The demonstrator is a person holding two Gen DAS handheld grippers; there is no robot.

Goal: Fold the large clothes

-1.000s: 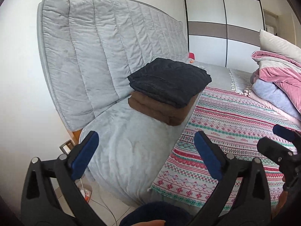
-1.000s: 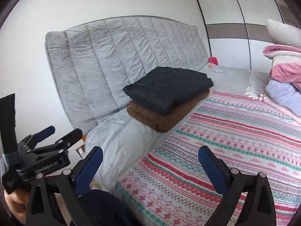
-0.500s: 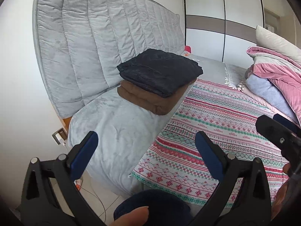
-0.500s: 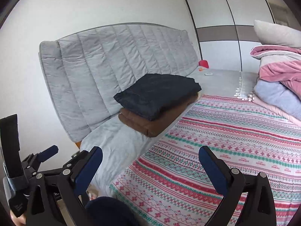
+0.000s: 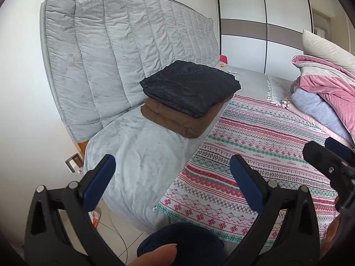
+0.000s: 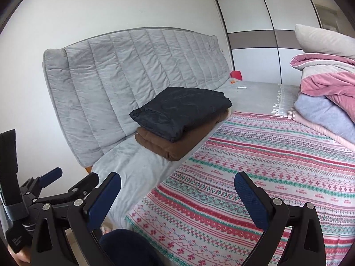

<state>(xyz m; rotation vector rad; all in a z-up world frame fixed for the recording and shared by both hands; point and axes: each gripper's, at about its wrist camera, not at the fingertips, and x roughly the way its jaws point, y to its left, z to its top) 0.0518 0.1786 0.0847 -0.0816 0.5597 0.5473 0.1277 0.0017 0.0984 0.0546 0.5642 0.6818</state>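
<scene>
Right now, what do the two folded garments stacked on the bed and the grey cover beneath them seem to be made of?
The black folded garment looks like thin synthetic shell fabric, perhaps nylon: faint sheen, fine crinkles. The brown folded garment beneath appears soft and matte, maybe fleece or knit; hard to tell. The grey cover looks like plush velvety microfibre, with light and dark brushed patches.

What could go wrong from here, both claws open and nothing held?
1. The folded black garment sits skewed on the brown one, overhanging toward the headboard; adding another item or bumping it could topple the stack.
2. The stack straddles the edge of the patterned blanket; tugging that blanket would likely disturb it.
3. The left claw and right claw are close together and could collide.
</scene>
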